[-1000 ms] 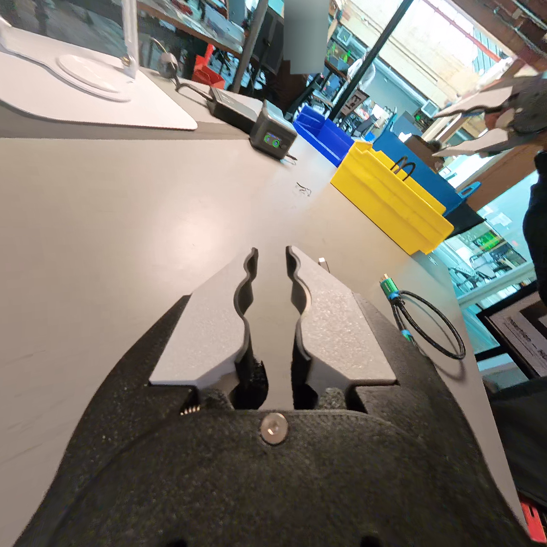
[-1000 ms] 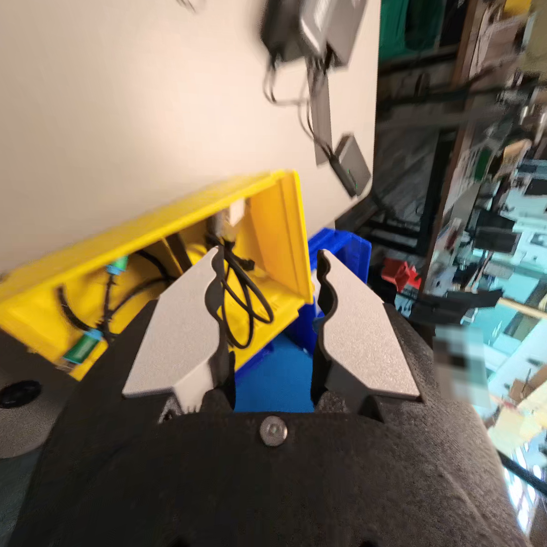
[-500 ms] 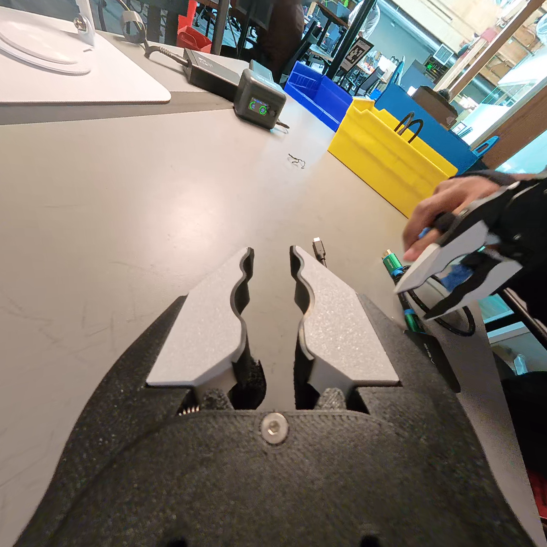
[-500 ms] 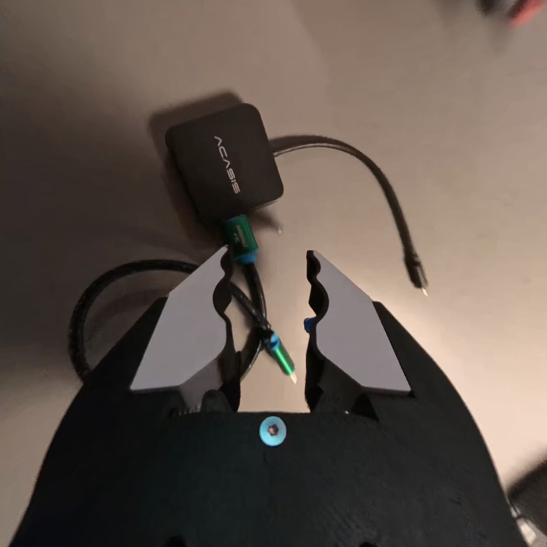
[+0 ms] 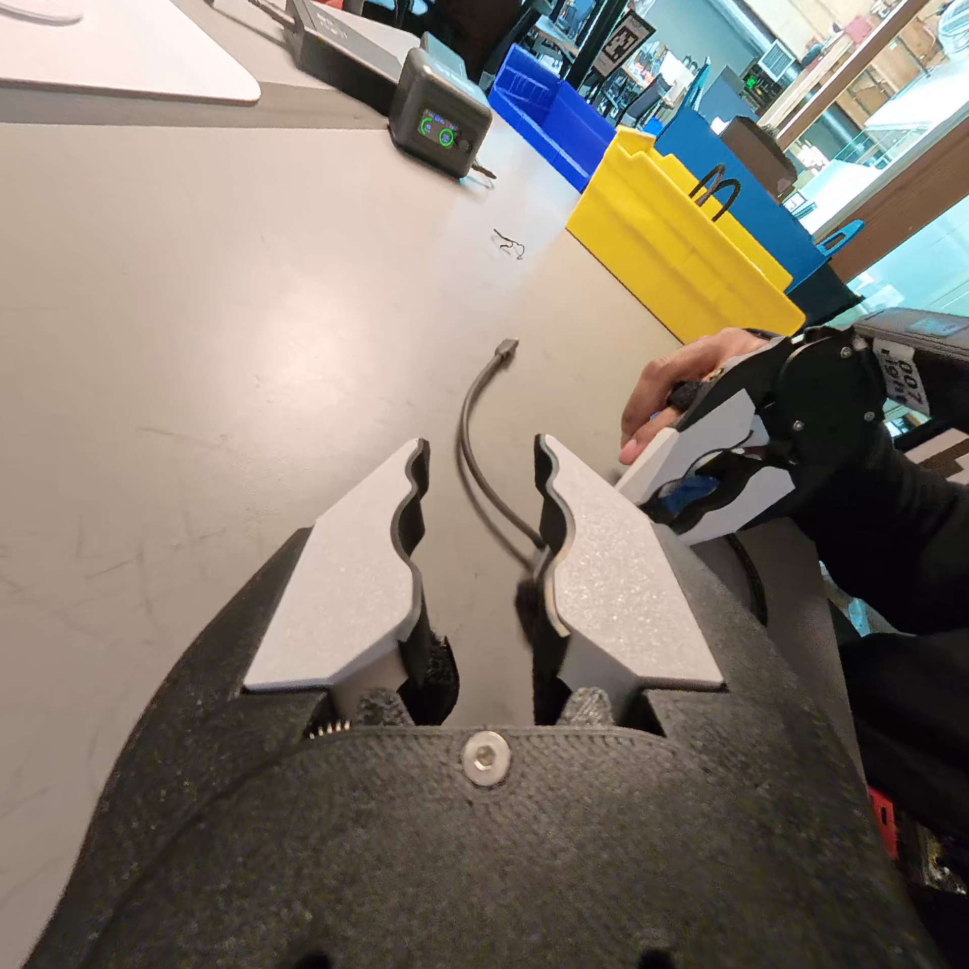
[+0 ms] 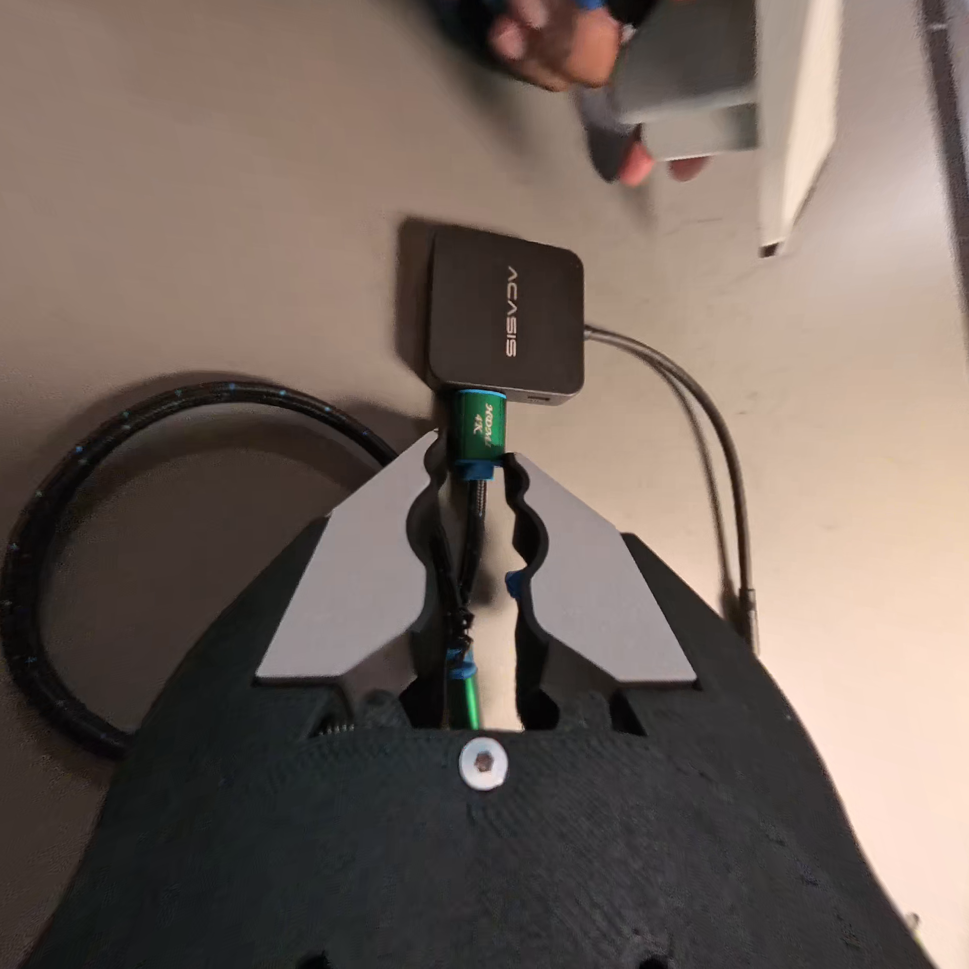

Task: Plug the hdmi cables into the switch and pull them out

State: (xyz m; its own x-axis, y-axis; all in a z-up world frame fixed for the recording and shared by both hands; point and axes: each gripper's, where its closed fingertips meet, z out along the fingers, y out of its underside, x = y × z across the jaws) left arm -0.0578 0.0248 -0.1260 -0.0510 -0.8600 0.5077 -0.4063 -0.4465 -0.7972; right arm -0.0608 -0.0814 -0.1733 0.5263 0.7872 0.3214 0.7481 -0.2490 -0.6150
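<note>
Since 1 second ago the right claw [image 6: 469, 464] has swung from the yellow bin [image 5: 676, 251] down over the switch [image 6: 506, 314] near the counter's [image 5: 210, 314] right edge, while the left claw [image 5: 480, 456] has slid toward it, spread and empty, straddling the switch's thin grey lead [image 5: 474, 414]; the right claw's jaws stand narrowly apart, flanking the blue collar of the green HDMI plug [image 6: 478, 432] without clearly pinching it; that plug sits seated in the switch's near side, its braided black cable [image 6: 157, 414] looping left; the plug is likely stiff and smooth, best taken across its metal shell, whereas the cable is limp; the small switch probably slides easily, so it wants bracing; a second green plug [image 6: 461, 697] lies between the right claw's fingers, which could foul the grip; a power bank [image 5: 440, 112] and blue bins [image 5: 550, 112] stand well apart at the far edge.
</note>
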